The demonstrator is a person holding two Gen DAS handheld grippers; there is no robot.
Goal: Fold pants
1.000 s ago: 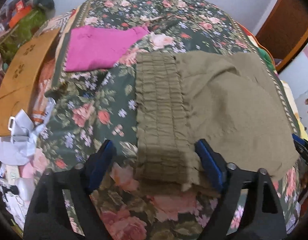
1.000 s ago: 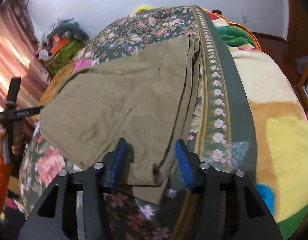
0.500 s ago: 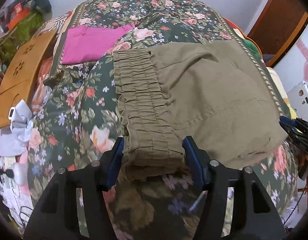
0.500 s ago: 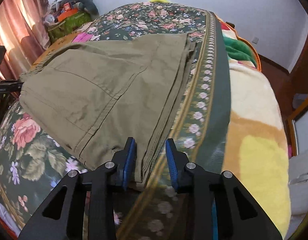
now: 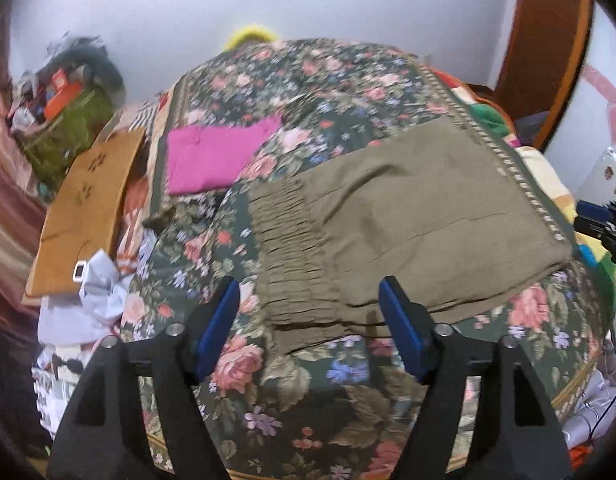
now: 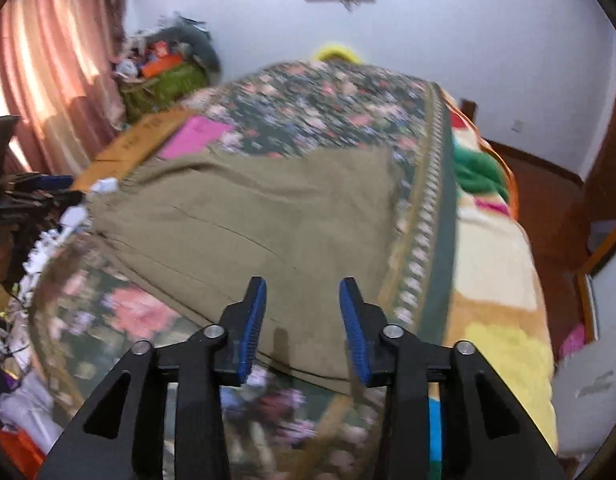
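**A:** Left wrist view first: the olive pants (image 5: 408,228) lie folded flat on the floral bed (image 5: 308,92), gathered waistband (image 5: 292,256) nearest the left tongs (image 5: 308,320). Where do they sit from the blue pads?

**B:** Straight ahead and a touch right. The waistband's near end falls between the wide-spread jaws, but the left tongs are released, gripping nothing, seemingly above the cloth. The long side of the fold runs off rightward, toward the other tool at the frame edge. A pink garment (image 5: 216,156) lies well apart, farther up the bed.

**A:** And the right wrist view?

**B:** Blurry, but the pants (image 6: 268,216) spread forward and left of the right tongs (image 6: 302,320). Jaws parted, less widely, empty; the near right corner of the fold lies just ahead between them.

**A:** Nearer hand?

**B:** Each has its own end, so likely a two-handed fold across that long axis.
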